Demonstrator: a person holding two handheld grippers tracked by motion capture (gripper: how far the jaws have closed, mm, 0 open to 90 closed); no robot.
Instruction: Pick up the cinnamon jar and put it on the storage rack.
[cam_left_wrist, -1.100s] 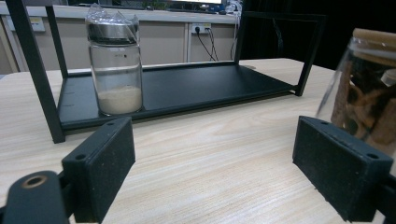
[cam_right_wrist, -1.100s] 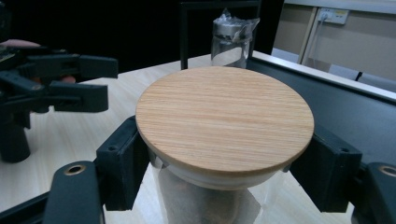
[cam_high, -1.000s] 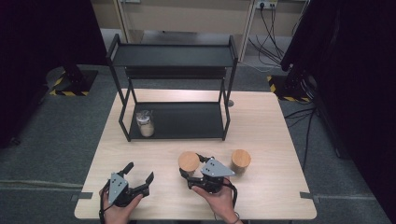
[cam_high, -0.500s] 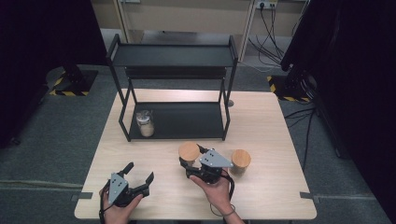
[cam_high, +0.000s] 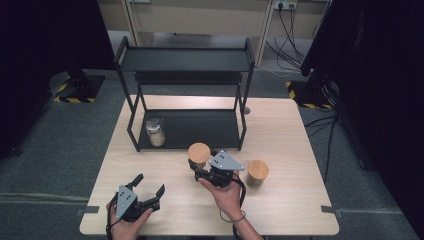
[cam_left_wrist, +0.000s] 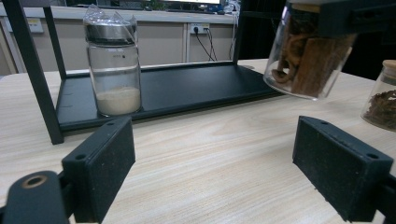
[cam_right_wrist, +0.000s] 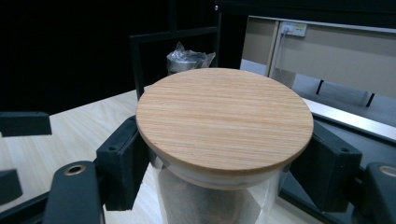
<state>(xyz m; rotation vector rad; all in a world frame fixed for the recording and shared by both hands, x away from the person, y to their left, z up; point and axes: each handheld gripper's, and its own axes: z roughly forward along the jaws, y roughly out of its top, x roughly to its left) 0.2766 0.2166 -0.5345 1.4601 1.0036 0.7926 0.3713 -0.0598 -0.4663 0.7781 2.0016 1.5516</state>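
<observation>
The high view looks down on the tabletop; both gripper views sit low, sharing the black rack.

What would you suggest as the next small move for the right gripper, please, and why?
Probably carry the jar forward onto the rack's lower shelf. The right gripper is shut on it, lifted and tilted off the table, and the shelf beside the powder jar looks free.

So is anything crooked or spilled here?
Nothing is spilled. One thing is crooked: the wooden-lidded jar held by the right gripper hangs tilted above the table, off the wood. The other lidded jar and the jar on the rack stand upright.
</observation>
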